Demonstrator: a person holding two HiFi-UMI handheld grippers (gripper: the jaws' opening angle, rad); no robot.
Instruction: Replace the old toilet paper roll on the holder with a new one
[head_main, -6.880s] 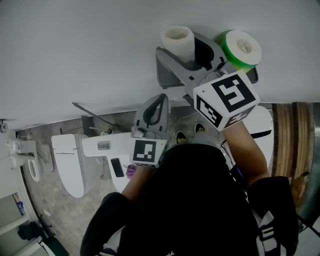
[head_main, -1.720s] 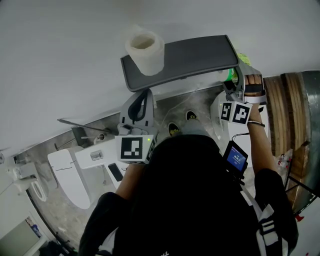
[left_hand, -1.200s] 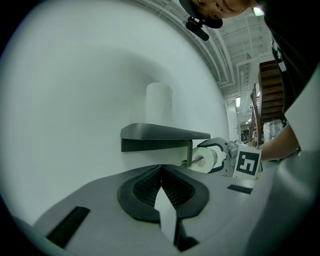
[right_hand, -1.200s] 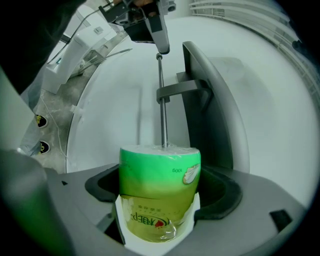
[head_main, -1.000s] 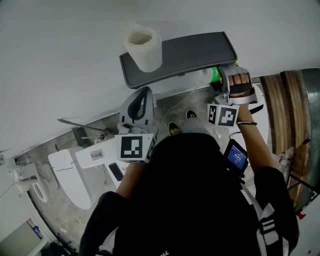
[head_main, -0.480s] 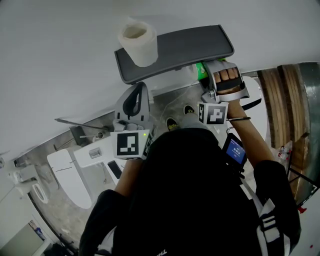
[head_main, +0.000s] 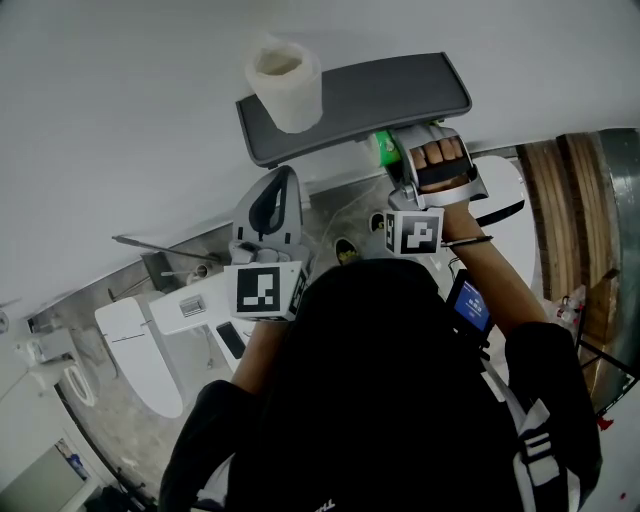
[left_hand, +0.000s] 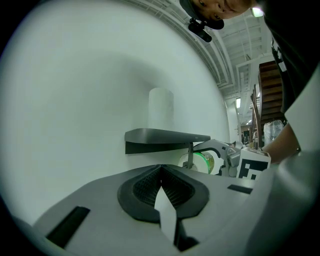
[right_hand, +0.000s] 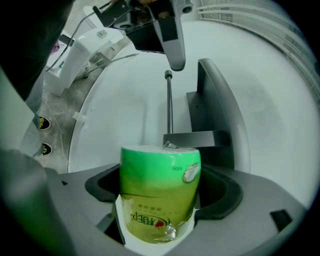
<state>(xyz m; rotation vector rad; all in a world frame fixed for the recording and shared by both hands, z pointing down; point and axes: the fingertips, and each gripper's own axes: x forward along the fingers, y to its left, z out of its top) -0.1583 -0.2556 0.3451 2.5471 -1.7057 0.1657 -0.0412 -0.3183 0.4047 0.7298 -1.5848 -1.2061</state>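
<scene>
A white toilet paper roll (head_main: 283, 70) stands upright on the flat grey lid of the wall holder (head_main: 380, 90). My right gripper (head_main: 398, 150) is under that lid, shut on a green-wrapped new roll (head_main: 384, 148). In the right gripper view the green roll (right_hand: 160, 195) sits between the jaws, just short of the holder's thin metal rod (right_hand: 169, 107) and grey lid (right_hand: 220, 112). My left gripper (head_main: 281, 178) hangs below the holder's left end, jaws closed together. From the left gripper view (left_hand: 161, 172) the white roll (left_hand: 160, 106) stands on the lid (left_hand: 165, 135), with the green roll (left_hand: 206, 161) beneath it.
A white toilet (head_main: 140, 340) stands on the stone floor at lower left. Wooden boards (head_main: 565, 200) run down the right side. A small device with a lit screen (head_main: 468, 303) is strapped to the right forearm. The wall behind the holder is plain white.
The right gripper has carried the green roll leftward under the holder's lid, from its right end toward the middle. The left gripper has hardly moved. The white roll stays on the lid.
</scene>
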